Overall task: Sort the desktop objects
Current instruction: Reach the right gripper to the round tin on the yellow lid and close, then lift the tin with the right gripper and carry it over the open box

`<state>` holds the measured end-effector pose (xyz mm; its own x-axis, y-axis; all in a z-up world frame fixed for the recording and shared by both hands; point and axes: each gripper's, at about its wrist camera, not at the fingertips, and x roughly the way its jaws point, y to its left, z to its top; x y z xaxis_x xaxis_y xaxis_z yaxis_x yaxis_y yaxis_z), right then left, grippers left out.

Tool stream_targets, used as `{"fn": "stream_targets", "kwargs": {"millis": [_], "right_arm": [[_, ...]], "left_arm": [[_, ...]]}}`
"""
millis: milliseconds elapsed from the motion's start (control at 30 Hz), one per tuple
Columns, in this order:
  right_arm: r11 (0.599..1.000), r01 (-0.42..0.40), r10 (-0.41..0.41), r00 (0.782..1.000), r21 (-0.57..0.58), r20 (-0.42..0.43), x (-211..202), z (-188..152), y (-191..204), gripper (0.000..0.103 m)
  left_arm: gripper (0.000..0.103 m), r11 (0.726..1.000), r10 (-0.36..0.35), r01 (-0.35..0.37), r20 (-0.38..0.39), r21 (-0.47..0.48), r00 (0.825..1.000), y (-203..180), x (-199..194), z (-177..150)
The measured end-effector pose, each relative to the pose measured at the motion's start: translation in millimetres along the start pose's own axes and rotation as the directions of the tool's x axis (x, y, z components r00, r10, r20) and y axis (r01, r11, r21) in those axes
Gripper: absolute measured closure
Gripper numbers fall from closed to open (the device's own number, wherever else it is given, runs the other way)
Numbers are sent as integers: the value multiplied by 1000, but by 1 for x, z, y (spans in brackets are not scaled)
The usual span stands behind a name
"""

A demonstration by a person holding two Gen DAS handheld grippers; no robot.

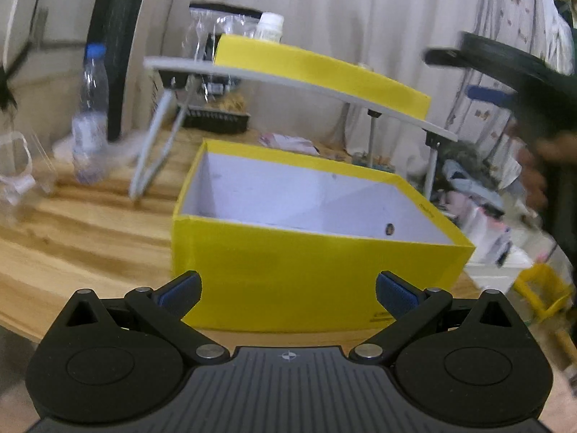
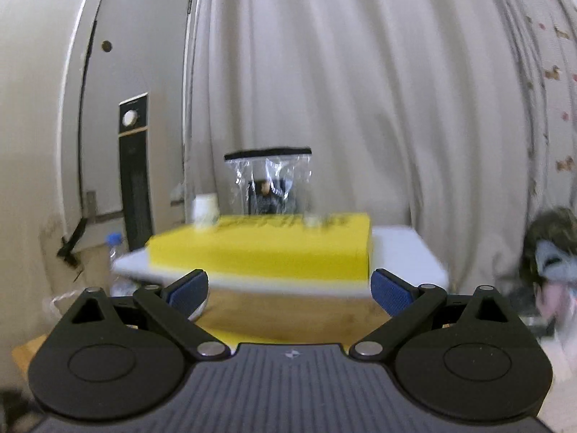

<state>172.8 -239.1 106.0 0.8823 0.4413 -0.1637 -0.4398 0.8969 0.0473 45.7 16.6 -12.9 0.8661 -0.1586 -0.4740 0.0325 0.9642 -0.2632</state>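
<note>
An open yellow box (image 1: 306, 274) with a white inside stands on the wooden table (image 1: 72, 238), just beyond my left gripper (image 1: 288, 288), which is open and holds nothing. Its yellow lid (image 1: 324, 75) lies on a grey raised stand (image 1: 299, 86) behind it. In the right wrist view that yellow lid (image 2: 263, 249) on the grey stand (image 2: 407, 252) sits straight ahead, blurred. My right gripper (image 2: 288, 288) is open and empty. The right gripper's black body (image 1: 523, 75), with a hand on it, shows at the right edge of the left view.
A clear water bottle (image 1: 92, 115) with a blue cap stands at the left of the table. A clear plastic bag (image 2: 268, 184) and a small white bottle (image 1: 270, 27) sit on the stand behind the lid. Clutter lies beyond the table's right edge. Curtains hang behind.
</note>
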Motion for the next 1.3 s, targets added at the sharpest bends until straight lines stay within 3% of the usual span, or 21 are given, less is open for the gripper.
{"fn": "stream_targets", "kwargs": {"millis": [200, 333, 400, 500, 567, 633, 767, 1000, 1167, 1300], "right_arm": [[997, -1, -3, 999, -81, -54, 86, 54, -17, 2], [995, 20, -30, 995, -98, -99, 135, 69, -24, 2], [996, 10, -23, 990, -92, -141, 153, 69, -27, 8], [995, 0, -19, 980, -96, -199, 175, 66, -30, 40], [996, -9, -12, 974, -92, -226, 183, 61, -29, 42], [995, 2, -26, 972, -103, -232, 186, 57, -25, 47], [992, -6, -24, 970, -124, -244, 187, 51, -21, 68], [991, -49, 19, 971, -121, -237, 175, 63, -21, 68], [979, -119, 80, 970, -163, -230, 134, 75, -14, 68], [973, -178, 132, 953, -149, -272, 99, 69, -13, 68]], "left_arm": [[0, 1000, 19, -18, 29, -10, 999, 7, -4, -1], [0, 1000, 8, -7, 41, -21, 999, 14, -7, -2], [0, 999, 4, -3, 39, -35, 999, 17, -7, -3], [0, 998, -2, 4, 30, -56, 1000, 21, -7, -7], [0, 997, -16, 16, 12, -72, 1000, 25, -4, -9], [0, 997, -17, 17, 8, -76, 1000, 27, -4, -9], [0, 997, -20, 21, 14, -73, 1000, 27, -6, -9], [0, 994, 3, -1, 16, -108, 1000, 33, -4, -11], [0, 986, -22, 39, 107, -162, 994, 42, -20, -10], [0, 984, -28, 51, 134, -172, 991, 45, -26, -13]]}}
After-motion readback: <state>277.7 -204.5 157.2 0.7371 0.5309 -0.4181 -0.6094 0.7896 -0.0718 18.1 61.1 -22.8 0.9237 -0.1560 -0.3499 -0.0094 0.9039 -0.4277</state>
